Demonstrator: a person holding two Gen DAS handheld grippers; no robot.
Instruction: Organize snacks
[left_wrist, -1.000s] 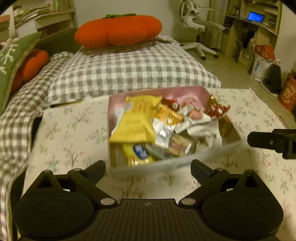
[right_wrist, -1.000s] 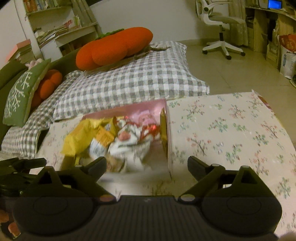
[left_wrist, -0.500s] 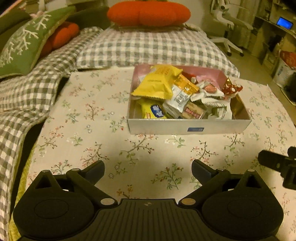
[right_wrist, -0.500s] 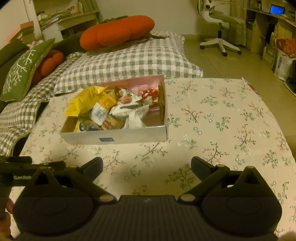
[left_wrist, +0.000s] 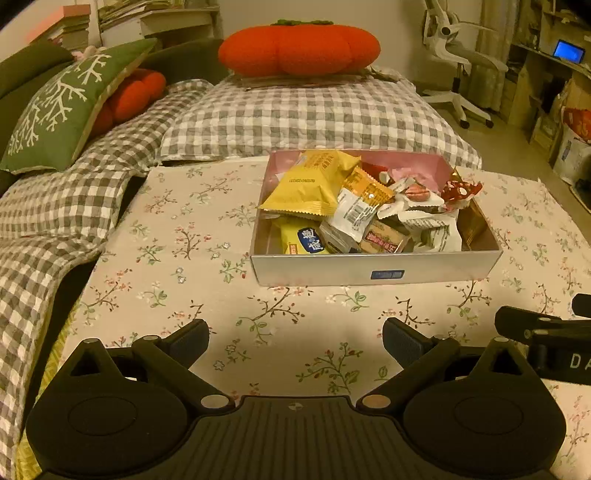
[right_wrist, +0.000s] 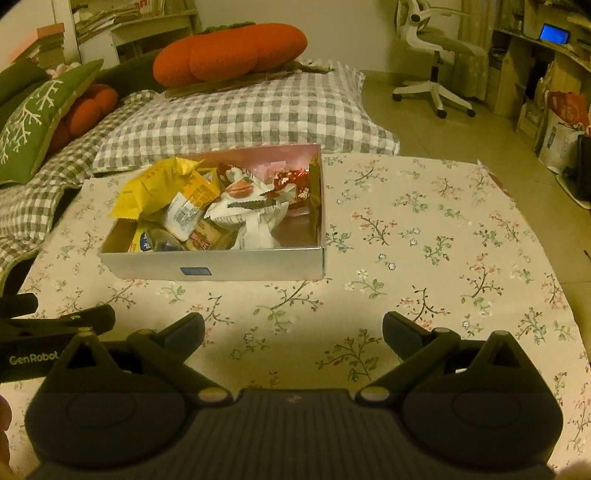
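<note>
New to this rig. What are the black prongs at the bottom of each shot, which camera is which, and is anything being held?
No robot here: a person holds a two-finger gripper in each hand, each with a fisheye camera looking along its fingers. The prongs are those fingers. One picture is from the left gripper, the other from the right gripper; each also catches the other at its edge. Both are open and hold nothing. Ahead, on a flowered tablecloth, sits an open box piled with snack packets, a big yellow packet on top. Behind it are checked cushions and an orange pumpkin-shaped pillow.
</note>
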